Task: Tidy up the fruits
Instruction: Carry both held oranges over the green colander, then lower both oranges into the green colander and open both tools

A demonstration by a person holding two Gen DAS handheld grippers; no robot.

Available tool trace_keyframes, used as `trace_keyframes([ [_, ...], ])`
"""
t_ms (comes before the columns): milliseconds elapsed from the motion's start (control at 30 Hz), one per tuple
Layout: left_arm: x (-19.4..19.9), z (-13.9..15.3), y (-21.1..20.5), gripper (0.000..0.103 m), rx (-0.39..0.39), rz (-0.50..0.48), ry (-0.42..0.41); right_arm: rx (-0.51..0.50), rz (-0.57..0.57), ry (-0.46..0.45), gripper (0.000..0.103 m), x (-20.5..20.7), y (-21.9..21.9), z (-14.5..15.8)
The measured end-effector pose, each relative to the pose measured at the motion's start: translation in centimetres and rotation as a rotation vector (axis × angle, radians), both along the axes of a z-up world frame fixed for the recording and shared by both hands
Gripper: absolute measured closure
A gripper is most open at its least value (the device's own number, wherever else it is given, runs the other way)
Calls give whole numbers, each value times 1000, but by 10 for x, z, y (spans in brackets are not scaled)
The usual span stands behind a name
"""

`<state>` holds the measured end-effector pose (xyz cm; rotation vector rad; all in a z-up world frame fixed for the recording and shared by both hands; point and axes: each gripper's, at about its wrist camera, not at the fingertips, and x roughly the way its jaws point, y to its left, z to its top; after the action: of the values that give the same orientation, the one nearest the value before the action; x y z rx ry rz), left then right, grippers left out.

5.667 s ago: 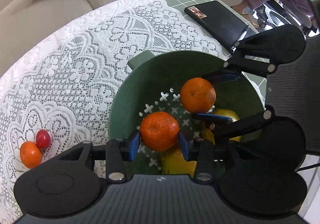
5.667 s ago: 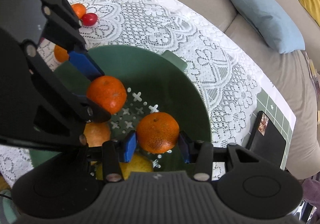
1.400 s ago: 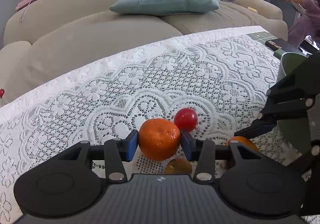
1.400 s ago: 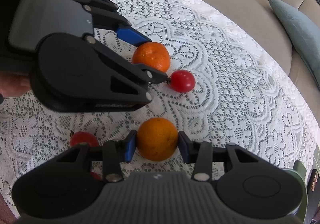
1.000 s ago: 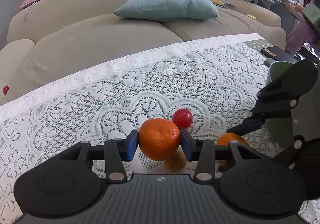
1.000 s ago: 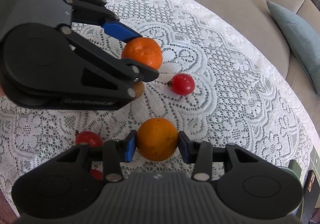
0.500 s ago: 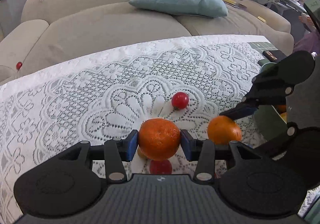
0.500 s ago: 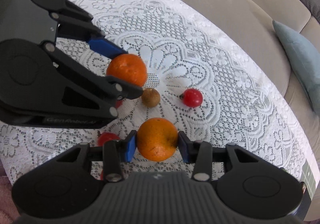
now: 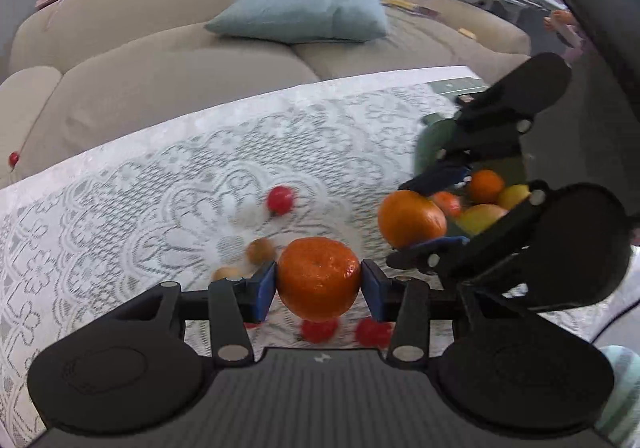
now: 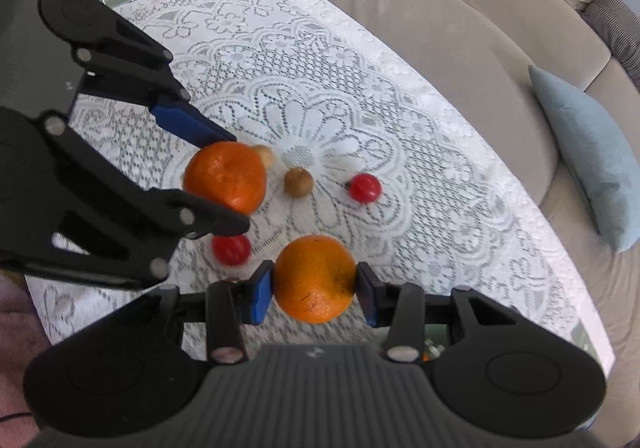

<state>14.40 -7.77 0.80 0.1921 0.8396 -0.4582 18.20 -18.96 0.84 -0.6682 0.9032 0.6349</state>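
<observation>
Though round, oranges (image 9: 319, 279) stem-forward

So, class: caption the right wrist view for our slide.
Each gripper holds an orange above the lace tablecloth.

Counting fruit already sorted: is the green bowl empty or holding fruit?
Holding fruit: the green bowl shows an orange and yellow fruit inside.

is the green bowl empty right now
No, the green bowl holds an orange and yellow fruit, seen in the left wrist view.
</observation>
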Motion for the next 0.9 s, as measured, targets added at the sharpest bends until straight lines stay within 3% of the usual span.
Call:
trace_keyframes([
  [433,-3,12,-68,52,-12,-134,-32,-49,-154,-39,62,-2,-77,13],
  [900,13,-12,-116,52,80,-198,-76,-117,-258,-26,62,25,-115,-4],
])
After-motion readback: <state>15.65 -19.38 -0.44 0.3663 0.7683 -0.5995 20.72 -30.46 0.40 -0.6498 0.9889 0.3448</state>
